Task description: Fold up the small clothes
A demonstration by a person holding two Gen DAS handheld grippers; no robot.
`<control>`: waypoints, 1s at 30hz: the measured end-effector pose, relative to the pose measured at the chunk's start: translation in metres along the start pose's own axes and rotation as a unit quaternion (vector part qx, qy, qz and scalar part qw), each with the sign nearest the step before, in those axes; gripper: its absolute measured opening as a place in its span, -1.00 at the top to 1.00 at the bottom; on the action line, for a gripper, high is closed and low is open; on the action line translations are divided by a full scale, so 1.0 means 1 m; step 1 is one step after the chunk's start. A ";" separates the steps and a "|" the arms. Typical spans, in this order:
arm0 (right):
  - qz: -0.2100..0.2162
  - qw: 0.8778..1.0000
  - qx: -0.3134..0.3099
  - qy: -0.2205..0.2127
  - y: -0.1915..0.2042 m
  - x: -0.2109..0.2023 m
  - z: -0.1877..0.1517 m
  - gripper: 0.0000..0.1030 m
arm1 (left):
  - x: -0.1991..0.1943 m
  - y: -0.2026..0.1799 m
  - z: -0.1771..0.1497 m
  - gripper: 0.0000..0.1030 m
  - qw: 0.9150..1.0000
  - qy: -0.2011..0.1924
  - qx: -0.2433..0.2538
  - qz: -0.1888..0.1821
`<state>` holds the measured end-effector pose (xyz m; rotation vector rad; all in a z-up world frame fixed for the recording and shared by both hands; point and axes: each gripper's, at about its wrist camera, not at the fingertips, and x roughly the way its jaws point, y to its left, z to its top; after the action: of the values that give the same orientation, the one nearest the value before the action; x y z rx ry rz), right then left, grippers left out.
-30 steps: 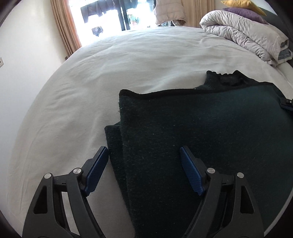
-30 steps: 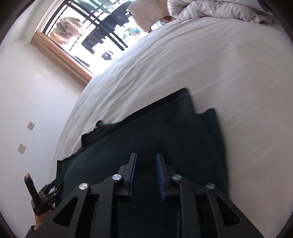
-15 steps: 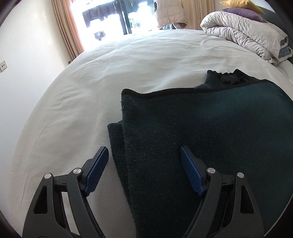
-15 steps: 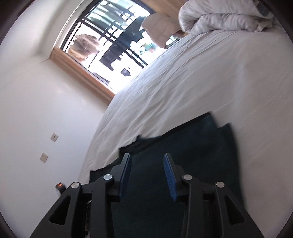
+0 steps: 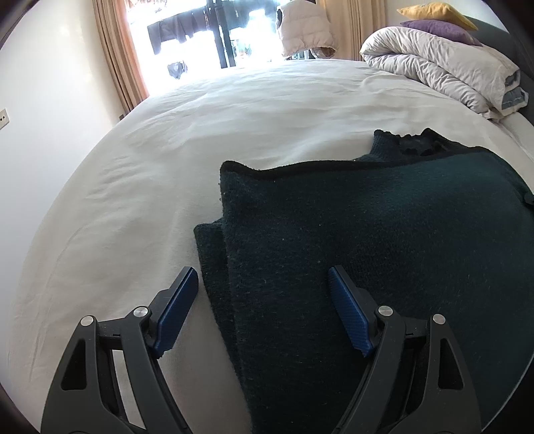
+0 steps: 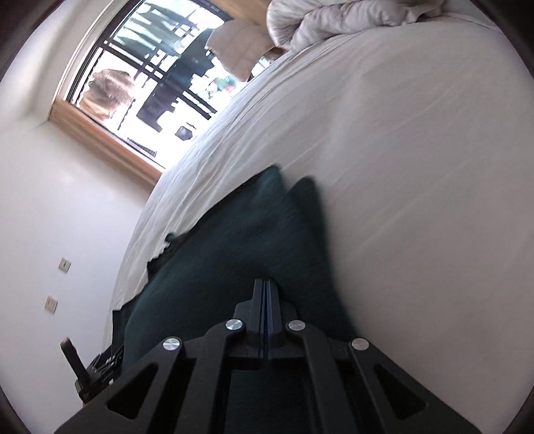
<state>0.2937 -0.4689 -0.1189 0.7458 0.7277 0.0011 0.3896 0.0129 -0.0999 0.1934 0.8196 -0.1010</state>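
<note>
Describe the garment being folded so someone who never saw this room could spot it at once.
Start at the big bed with the white sheet. On its near side lies a dark green knitted sweater, folded flat, frilly collar toward the rumpled duvet. It is the only dark thing on the sheet.

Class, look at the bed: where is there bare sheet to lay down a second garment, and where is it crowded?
Bare white sheet runs from the dark green sweater to the window side, and along the sweater's left edge. It is crowded at the far right, where the rolled duvet and cushions pile up.
</note>
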 end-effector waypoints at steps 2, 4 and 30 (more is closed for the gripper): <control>-0.027 0.999 0.016 -0.023 -0.008 -0.016 0.003 0.91 | 0.000 0.000 0.000 -0.57 1.000 0.000 0.001 0.001; -0.040 0.998 0.016 -0.051 0.000 -0.033 -0.001 0.55 | 0.000 0.000 0.001 -0.57 1.000 0.000 0.002 0.003; 0.106 0.994 -0.029 0.024 0.038 -0.034 -0.021 -0.15 | -0.018 0.117 -0.029 -0.55 0.906 0.094 -0.306 -0.276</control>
<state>0.2646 -0.4364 -0.0856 0.7658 0.6893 0.2330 0.3756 0.1340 -0.0906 -0.6416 1.0433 -0.3547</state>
